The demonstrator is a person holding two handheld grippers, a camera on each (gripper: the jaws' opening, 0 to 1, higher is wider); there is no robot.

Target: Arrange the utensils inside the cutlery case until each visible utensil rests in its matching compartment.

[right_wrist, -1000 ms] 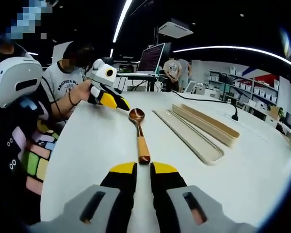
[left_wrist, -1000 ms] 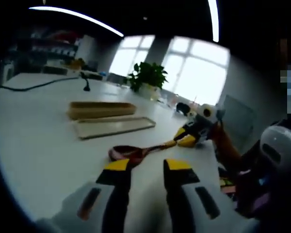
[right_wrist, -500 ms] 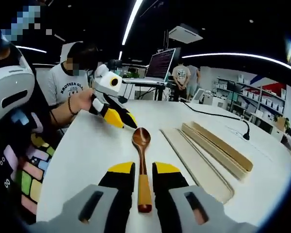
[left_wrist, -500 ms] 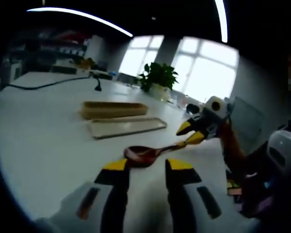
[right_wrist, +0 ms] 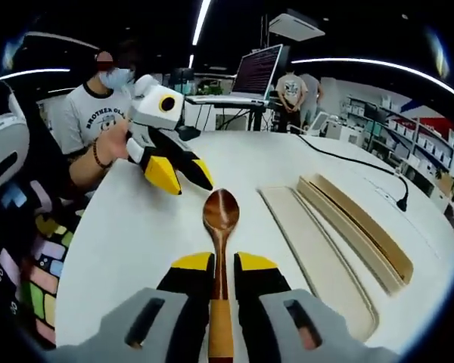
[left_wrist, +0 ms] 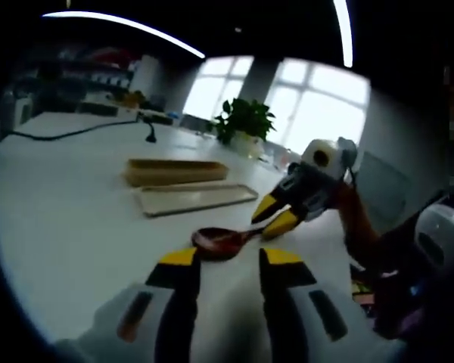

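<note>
With the spoon [right_wrist: 220,227] flat mid-worktop [right_wrist: 121,249], handle between the parted right gripper [right_wrist: 219,265], clamp squarely on the handle before lifting toward the case [right_wrist: 356,227]; left gripper [right_wrist: 180,175] hovers parted near the bowl.

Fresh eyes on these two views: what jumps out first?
A wooden spoon lies on the white table, its handle between the right claw's yellow-tipped jaws. The left claw hovers open beside the spoon's bowl. To the right lie a long tray and a wooden case, side by side.
</note>
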